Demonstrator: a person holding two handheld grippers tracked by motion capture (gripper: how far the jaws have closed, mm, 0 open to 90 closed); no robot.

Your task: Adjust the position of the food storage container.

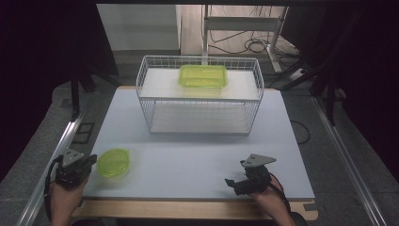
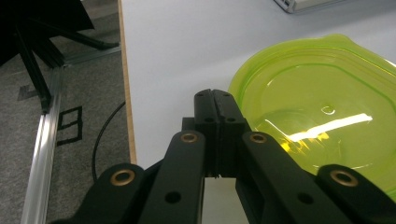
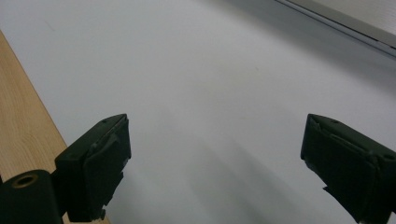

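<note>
A translucent green lid (image 1: 114, 162) lies flat near the front left corner of the white table (image 1: 197, 160). My left gripper (image 1: 92, 161) sits just left of it with its jaws pressed together and nothing between them. In the left gripper view the shut gripper (image 2: 215, 100) points past the lid's (image 2: 322, 116) left rim, close to it. A matching green container (image 1: 203, 76) rests on the top shelf of a white wire rack (image 1: 200, 94) at the back. My right gripper (image 1: 235, 173) rests at the front right, open and empty; its own view shows the gripper (image 3: 215, 158) spread wide over bare table.
The table's wooden front edge (image 3: 18, 126) runs beside the right gripper. The rack's lower shelf (image 1: 199, 118) holds nothing. A metal rail (image 1: 51, 160) and grey floor lie left of the table, with cables and a desk frame (image 1: 244, 28) behind.
</note>
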